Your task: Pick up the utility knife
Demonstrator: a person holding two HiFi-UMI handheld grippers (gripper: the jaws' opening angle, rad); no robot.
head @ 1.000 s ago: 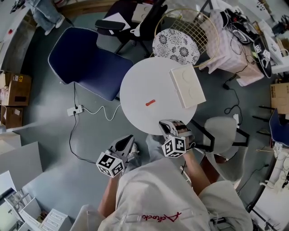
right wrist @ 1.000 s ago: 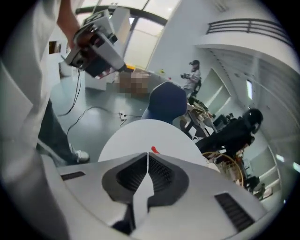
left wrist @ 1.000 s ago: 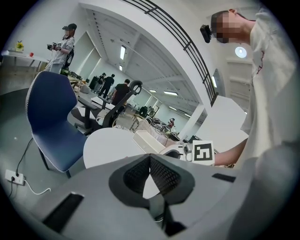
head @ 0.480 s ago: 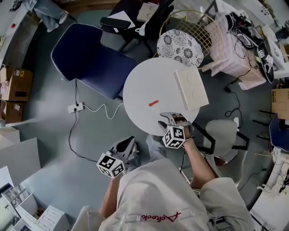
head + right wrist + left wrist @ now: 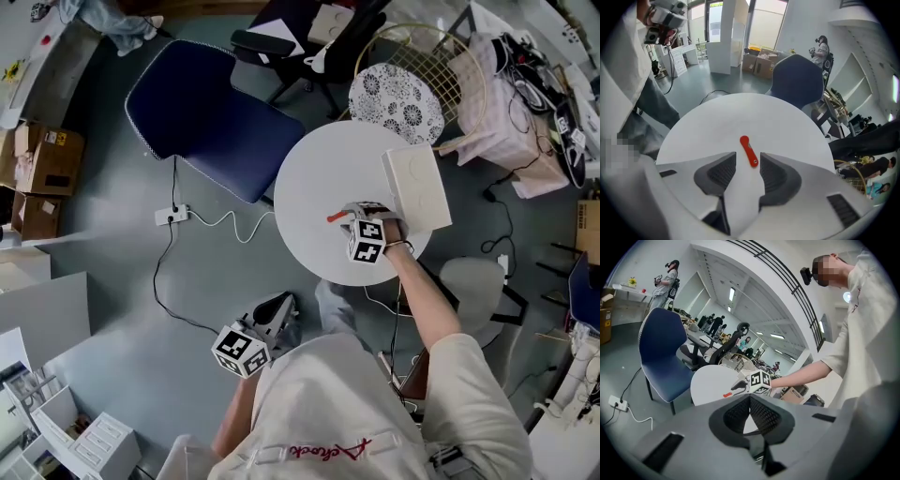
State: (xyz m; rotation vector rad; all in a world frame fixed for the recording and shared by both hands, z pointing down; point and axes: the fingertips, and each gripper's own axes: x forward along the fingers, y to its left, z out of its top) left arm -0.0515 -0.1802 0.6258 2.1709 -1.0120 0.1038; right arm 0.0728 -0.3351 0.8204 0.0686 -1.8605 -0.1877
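The red utility knife (image 5: 337, 217) lies flat on the round white table (image 5: 314, 173); it also shows in the right gripper view (image 5: 748, 149) and, small, in the left gripper view (image 5: 727, 394). My right gripper (image 5: 352, 218) points steeply down just over the knife's near end. Its jaws have just been opening and stand wide (image 5: 747, 159), with the knife's end between the tips and the pads off it. My left gripper (image 5: 279, 304) hangs low beside my body, off the table, its jaws (image 5: 750, 397) shut on nothing.
A white rectangular box (image 5: 417, 187) lies on the table's right side, close to my right gripper. A blue chair (image 5: 202, 103) stands at the table's left, a patterned round seat (image 5: 396, 98) behind it. A power strip with cable (image 5: 172, 215) lies on the floor.
My right gripper has gone from the table's near edge forward and down to the knife, and its jaws have come apart. The left gripper has stayed put.
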